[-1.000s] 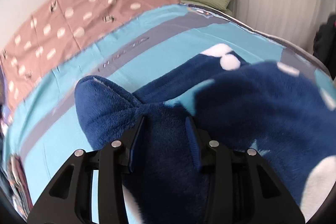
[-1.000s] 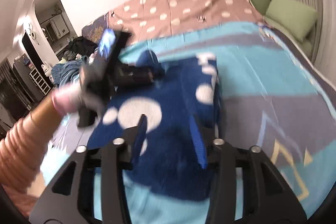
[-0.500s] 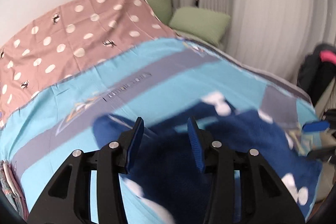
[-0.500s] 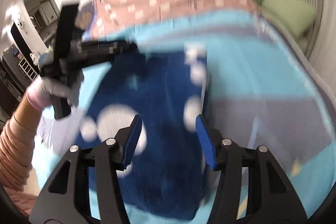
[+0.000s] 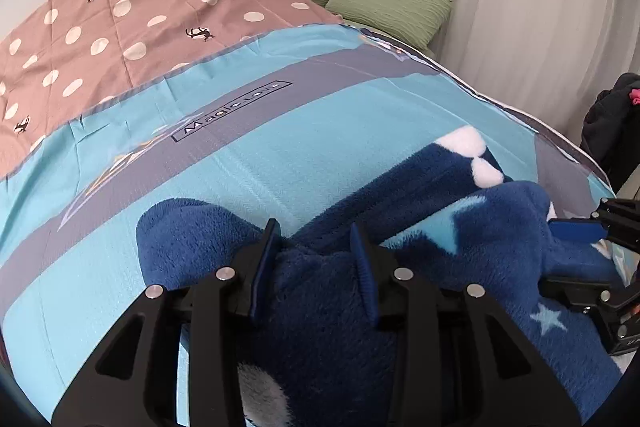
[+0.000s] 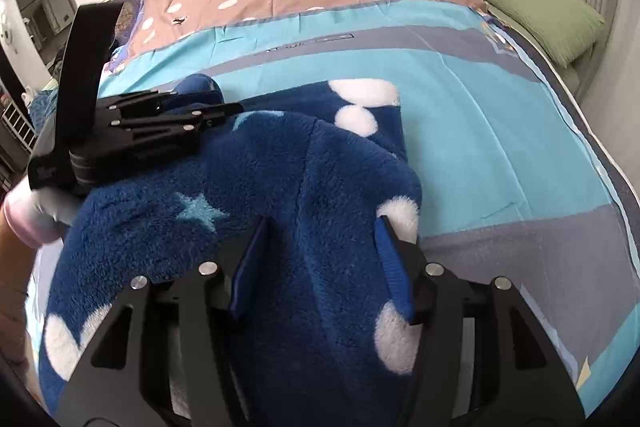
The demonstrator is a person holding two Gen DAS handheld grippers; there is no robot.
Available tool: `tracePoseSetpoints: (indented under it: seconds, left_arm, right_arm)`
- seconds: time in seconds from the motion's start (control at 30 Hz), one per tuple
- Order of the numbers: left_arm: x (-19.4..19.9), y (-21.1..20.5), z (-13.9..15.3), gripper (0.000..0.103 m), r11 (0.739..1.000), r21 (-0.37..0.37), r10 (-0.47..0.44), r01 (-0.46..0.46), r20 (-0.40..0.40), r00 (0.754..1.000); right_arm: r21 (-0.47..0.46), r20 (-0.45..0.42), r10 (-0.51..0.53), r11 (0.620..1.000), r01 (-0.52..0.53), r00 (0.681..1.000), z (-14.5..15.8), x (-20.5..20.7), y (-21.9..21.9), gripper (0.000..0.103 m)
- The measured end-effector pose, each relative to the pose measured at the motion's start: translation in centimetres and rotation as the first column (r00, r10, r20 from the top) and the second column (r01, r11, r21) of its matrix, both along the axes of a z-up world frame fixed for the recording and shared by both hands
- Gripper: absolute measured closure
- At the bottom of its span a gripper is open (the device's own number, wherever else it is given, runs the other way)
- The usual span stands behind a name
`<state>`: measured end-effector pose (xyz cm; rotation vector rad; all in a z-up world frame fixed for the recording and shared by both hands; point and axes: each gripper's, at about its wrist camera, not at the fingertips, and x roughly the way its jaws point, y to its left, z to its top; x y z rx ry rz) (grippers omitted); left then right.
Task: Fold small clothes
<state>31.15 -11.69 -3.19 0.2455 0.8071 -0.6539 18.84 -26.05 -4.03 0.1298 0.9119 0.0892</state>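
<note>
A dark blue fleece garment with white dots and pale blue stars [image 5: 328,307] lies bunched on a bed covered by a turquoise sheet with grey bands [image 5: 280,147], near the bed's front edge. Farther back a brown polka-dot cover [image 5: 160,7] overlaps the sheet, and green ribbed pillows [image 5: 392,7] sit by the pale curtains [image 5: 520,7].

In the left wrist view the left gripper [image 5: 316,259] points down into the raised fleece; its jaws are closing, and a thick fold of the garment fills the gap between the blue pads, which press against the pile on both sides. A rounded lobe of the fleece bulges out to the left of that gripper onto the sheet.

In the right wrist view the right gripper [image 6: 320,267] stands over the garment's right-hand side, jaws set about half apart with a ridge of fleece between them; the pads sit against the fabric on both sides and appear to clamp it, though the pile hides the contact. The garment's edge with white dots lies flat on the sheet just beyond it.

From this view the left gripper [image 6: 224,111] shows at upper left, held by a hand in a pale glove [image 6: 36,211], its fingers buried in the fleece
</note>
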Motion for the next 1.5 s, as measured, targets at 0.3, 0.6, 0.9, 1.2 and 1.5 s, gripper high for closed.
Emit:
tracePoseSetpoints:
  seconds: [0.3, 0.6, 0.9, 1.2, 1.5]
  left_arm:
    - [-6.4, 3.1, 7.3, 0.059, 0.993, -0.098, -0.060, 0.068, 0.087, 0.994]
    - [-17.2, 1.9, 3.9, 0.044, 0.965, 0.005, -0.262, 0.263, 0.093, 0.961]
    - [-17.2, 1.4, 3.4, 0.045, 0.978, 0.003, -0.206, 0.207, 0.084, 0.975]
    - [-24.2, 2.6, 4.4, 0.040, 0.962, 0.000, -0.272, 0.274, 0.092, 0.958]
    - [-26.9, -1.0, 1.6, 0.020, 0.956, 0.183, -0.263, 0.228, 0.198, 0.944]
  right_arm:
    - [-0.024, 0.061, -0.052, 0.998, 0.053, 0.997, 3.3, -4.3, -0.6, 0.047]
    - [-0.056, 0.028, 0.097, 0.994, -0.096, 0.995, 1.5, -10.1, 2.0, 0.039]
    - [-0.046, 0.050, 0.035, 0.998, -0.033, 0.998, 1.6, -11.1, 1.9, 0.039]
    - [-0.017, 0.056, 0.031, 0.999, -0.030, 0.998, 1.7, -15.4, -0.1, 0.033]
    - [0.221, -0.097, -0.069, 0.971, 0.090, 0.993, -2.7, -14.9, -3.4, 0.022]
